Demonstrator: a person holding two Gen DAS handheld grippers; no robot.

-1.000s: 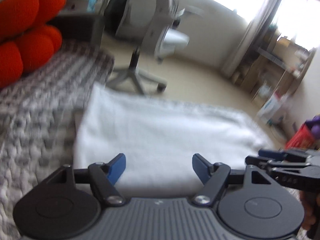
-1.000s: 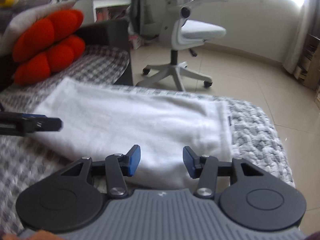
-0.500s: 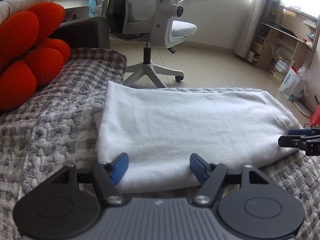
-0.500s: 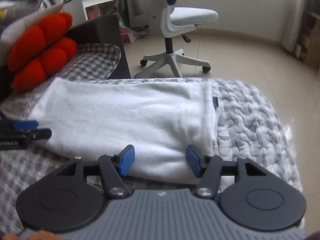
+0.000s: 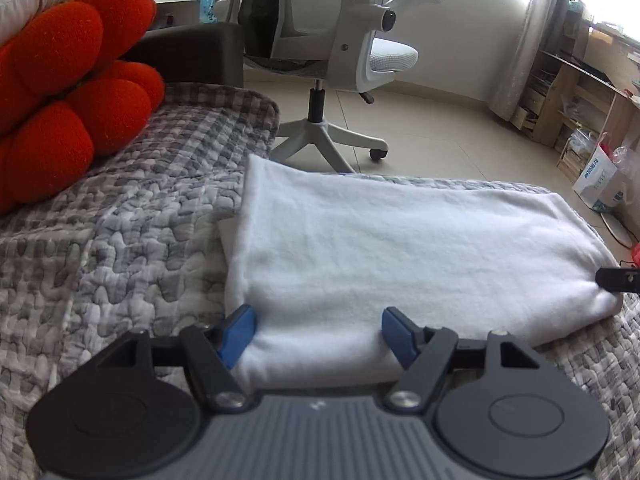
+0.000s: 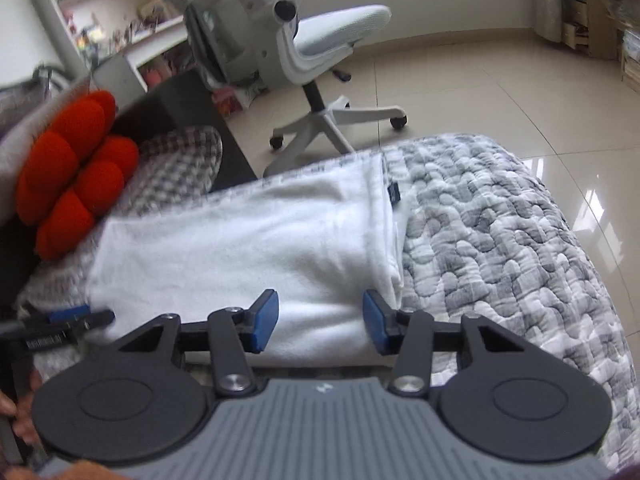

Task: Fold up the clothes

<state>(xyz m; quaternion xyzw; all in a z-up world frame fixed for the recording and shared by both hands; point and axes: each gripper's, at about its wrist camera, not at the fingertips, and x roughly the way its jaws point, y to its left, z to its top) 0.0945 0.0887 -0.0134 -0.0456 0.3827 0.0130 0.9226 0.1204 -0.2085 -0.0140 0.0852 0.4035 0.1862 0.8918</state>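
Both claws now sit closer to the white cloth (image 5: 400, 248) than a second ago. The left gripper (image 5: 318, 330) and the right gripper (image 6: 318, 322) stand wide, holding nothing, the near edge between their fingers. The cloth lies in layers; another fold looks possible.

White garment (image 5: 400, 248): soft matt fleecy cloth. Bedcover (image 6: 500, 240): puckered quilted cloth. Cushion (image 5: 60, 92): fuzzy plush. Floor (image 6: 500, 80): glossy tile.
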